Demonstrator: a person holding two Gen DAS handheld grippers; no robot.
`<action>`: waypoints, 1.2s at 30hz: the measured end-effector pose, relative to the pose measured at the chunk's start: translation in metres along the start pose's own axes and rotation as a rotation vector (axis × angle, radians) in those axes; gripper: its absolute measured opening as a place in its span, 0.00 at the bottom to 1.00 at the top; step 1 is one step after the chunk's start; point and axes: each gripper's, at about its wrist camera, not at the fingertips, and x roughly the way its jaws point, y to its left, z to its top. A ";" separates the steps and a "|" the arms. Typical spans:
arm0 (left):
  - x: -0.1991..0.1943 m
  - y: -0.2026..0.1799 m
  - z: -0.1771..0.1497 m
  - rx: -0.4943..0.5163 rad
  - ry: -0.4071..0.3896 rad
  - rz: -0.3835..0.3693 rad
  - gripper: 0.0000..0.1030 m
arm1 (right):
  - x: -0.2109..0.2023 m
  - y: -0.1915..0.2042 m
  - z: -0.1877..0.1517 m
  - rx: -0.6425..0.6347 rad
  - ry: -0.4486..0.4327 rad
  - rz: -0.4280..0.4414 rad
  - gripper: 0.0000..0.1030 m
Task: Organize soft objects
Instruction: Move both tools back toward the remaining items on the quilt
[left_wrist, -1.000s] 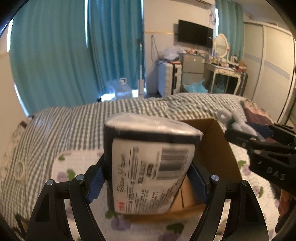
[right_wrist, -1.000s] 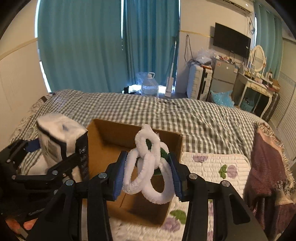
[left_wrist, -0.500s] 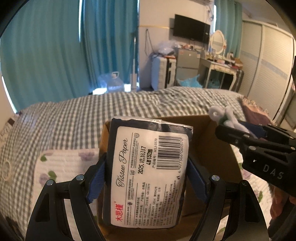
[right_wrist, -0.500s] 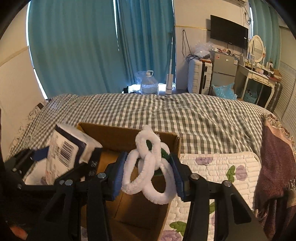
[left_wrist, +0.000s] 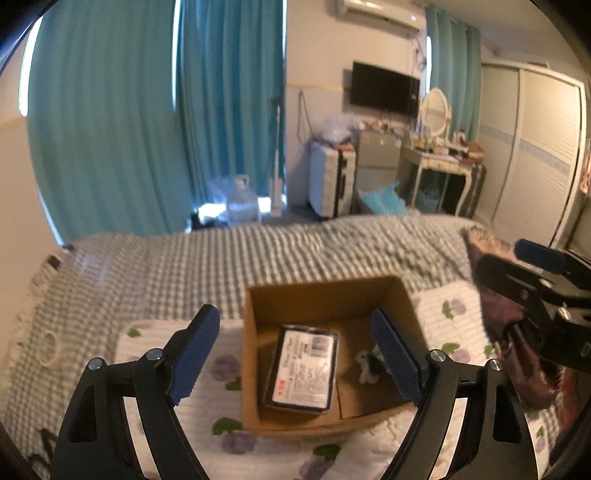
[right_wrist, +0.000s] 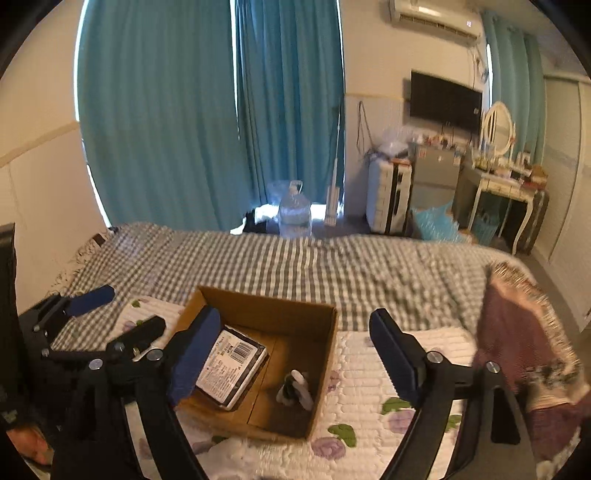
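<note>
tissue pack (right_wrist: 231, 369) label shows barcode, print too blurred to read

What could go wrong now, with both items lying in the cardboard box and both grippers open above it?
1. The tissue pack lies tilted against the wall of the cardboard box, so it may slide or take room from later items.
2. The white fuzzy loop toy is small and loose beside it; another drop could bury or tangle it.
3. The left gripper and right gripper, jaws just opened and empty, hang close together and might collide.
</note>
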 end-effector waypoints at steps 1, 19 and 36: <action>-0.013 0.001 0.003 -0.001 -0.018 0.002 0.83 | -0.017 0.001 0.001 -0.003 -0.018 -0.001 0.84; -0.171 -0.014 -0.062 0.004 -0.170 0.063 0.92 | -0.195 0.028 -0.077 -0.070 -0.118 -0.039 0.99; -0.074 -0.026 -0.172 -0.009 0.096 0.096 0.92 | -0.083 0.008 -0.192 -0.033 0.197 0.017 0.99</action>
